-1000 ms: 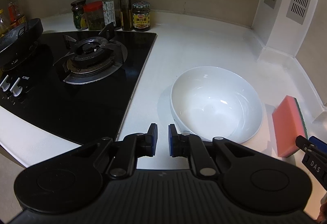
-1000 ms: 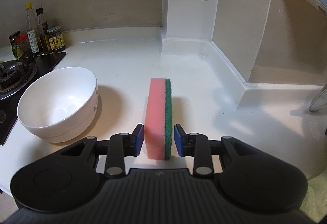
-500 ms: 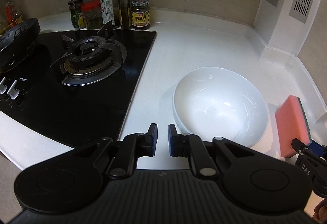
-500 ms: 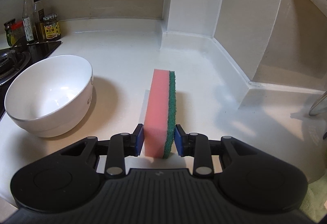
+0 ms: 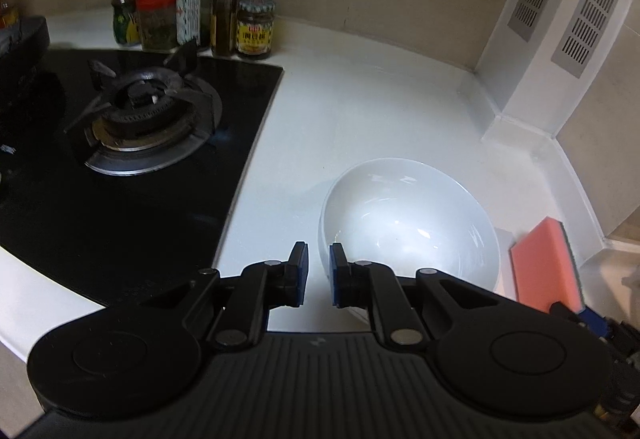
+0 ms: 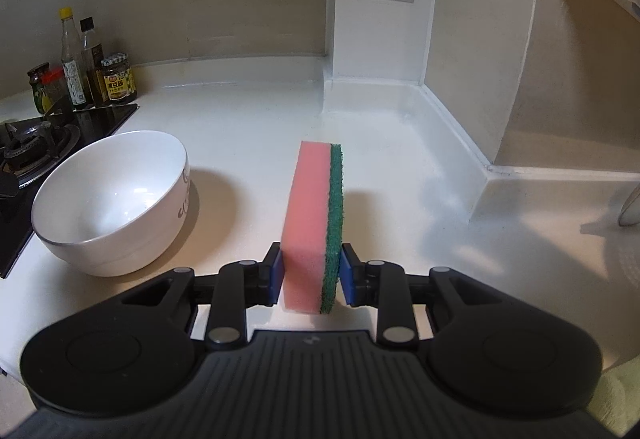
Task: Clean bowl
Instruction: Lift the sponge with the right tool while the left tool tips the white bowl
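Note:
A white bowl [image 5: 408, 227] stands upright on the white counter, also in the right wrist view [image 6: 110, 199] at the left. My left gripper [image 5: 318, 271] sits at the bowl's near left rim, its jaws a narrow gap apart and holding nothing. My right gripper [image 6: 312, 273] is shut on a pink sponge with a green scouring side [image 6: 314, 223], held on edge above the counter to the right of the bowl. The sponge also shows in the left wrist view [image 5: 544, 263].
A black gas hob with a burner [image 5: 144, 119] lies left of the bowl. Several bottles and jars [image 5: 200, 19] stand at the back by the wall. A white boxed column with vents [image 6: 376, 19] rises at the back corner. A raised counter ledge [image 6: 560, 191] runs right.
My right gripper has closed on the sponge and lifted it off the counter. My left gripper has moved closer to the bowl's rim.

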Motion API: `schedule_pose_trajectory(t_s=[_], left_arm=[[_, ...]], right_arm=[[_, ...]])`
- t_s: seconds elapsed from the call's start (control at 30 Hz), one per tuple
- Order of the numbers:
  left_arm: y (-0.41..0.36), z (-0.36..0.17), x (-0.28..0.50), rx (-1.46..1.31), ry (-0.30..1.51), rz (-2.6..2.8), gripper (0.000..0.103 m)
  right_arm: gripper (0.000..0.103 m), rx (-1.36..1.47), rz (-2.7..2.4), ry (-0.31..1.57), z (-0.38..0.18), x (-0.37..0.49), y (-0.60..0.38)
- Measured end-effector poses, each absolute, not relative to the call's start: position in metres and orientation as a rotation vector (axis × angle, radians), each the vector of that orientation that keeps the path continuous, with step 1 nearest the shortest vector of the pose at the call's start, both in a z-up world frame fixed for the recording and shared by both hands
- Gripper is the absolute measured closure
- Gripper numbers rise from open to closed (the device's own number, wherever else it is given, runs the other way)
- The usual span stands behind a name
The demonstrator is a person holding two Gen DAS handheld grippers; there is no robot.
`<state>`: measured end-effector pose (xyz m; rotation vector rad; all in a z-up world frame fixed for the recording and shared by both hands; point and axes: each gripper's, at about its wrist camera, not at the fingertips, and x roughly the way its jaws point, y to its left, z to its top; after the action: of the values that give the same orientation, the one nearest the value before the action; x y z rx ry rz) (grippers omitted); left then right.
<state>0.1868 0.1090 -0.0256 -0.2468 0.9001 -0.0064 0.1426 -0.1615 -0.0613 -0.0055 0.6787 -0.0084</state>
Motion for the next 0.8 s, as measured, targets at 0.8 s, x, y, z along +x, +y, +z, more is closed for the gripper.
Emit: schedule_pose_trajectory(t_s=[0.8], left_arm=[[0.085, -0.048, 0.279, -0.098, 1.156, -0.198, 0.100]], right_arm=[[0.079, -0.418, 0.421, 0.544, 0.022, 0.182, -0.158]])
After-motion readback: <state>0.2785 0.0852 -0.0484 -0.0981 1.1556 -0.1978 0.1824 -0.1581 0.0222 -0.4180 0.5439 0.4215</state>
